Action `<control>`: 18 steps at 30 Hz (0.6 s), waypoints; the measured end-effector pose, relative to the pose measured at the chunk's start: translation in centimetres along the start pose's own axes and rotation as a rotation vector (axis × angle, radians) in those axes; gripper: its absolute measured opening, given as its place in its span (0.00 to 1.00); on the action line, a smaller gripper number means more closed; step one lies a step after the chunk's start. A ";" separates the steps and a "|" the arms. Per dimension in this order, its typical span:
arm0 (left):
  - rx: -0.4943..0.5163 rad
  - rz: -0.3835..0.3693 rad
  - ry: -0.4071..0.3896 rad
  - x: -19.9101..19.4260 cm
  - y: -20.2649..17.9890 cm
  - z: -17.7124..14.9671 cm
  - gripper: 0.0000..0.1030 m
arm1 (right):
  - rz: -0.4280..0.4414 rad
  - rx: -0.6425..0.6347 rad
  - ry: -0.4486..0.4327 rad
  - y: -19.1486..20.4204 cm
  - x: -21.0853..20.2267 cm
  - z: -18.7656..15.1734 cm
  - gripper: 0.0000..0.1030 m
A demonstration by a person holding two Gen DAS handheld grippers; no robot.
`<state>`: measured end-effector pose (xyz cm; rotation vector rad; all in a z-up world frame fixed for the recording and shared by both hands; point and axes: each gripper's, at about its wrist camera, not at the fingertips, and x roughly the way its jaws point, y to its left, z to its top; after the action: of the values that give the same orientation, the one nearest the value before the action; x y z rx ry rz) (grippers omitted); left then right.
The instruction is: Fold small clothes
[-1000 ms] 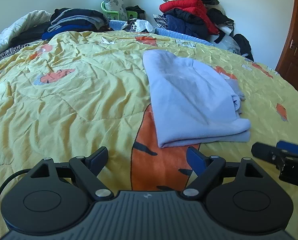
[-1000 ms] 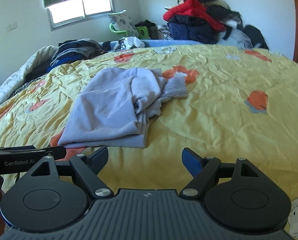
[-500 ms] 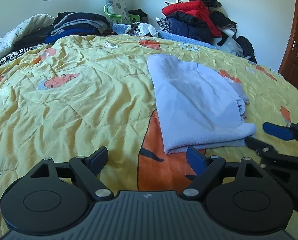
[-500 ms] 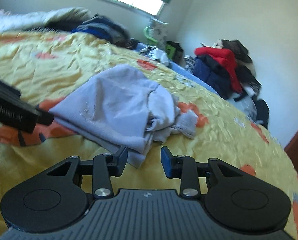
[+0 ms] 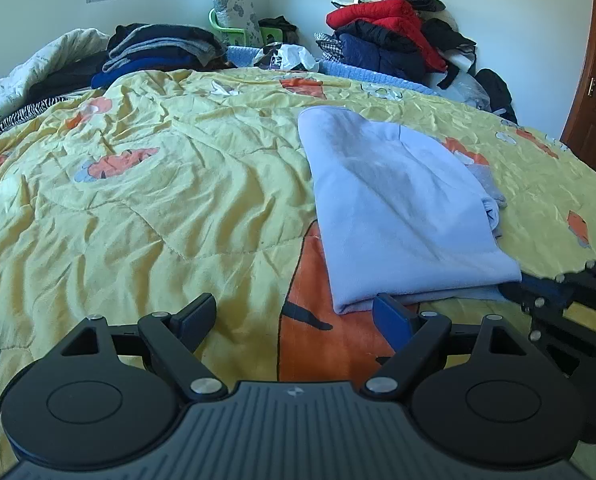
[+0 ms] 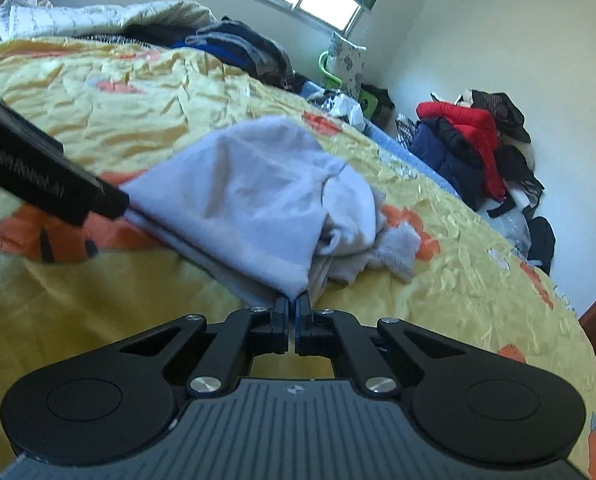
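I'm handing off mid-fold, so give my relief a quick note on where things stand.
Right hand-held gripper: shut on the garment's near right corner.
Left hand-held gripper: open, holding nothing, at the near left corner.
Garment: pale blue, roughly folded on the yellow quilt, right side bunched.
Done: first fold, it seems.
Left: probably grip the left corner, fold again, tidy the bunched side.

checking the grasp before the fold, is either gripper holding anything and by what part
The right gripper is shut on the lavender garment, at its near corner. The left gripper is open, holding nothing.

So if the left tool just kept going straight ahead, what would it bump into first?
Probably the yellow quilt. The open left tool aims just left of the lilac garment, whose near corner sits by its right finger, so depth is unclear.
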<state>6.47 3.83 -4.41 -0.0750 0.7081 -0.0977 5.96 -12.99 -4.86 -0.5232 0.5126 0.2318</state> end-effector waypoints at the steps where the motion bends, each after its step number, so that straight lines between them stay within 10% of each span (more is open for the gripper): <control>1: 0.000 -0.002 -0.003 -0.1 0.1 0.0 0.84 | 0.005 0.005 0.008 -0.1 0.1 -0.2 0.02; 11: -0.027 0.009 -0.021 0.9 -0.1 2.0 0.84 | 0.078 0.311 -0.120 -3.6 -3.2 1.6 0.18; 18: 0.033 0.011 0.004 1.7 -1.2 0.8 0.86 | 0.153 0.443 0.025 -3.3 1.5 0.5 0.25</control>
<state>8.17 2.47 -4.80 -0.0395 0.7104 -0.0987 8.58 -15.36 -3.86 -0.0552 0.6090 0.2483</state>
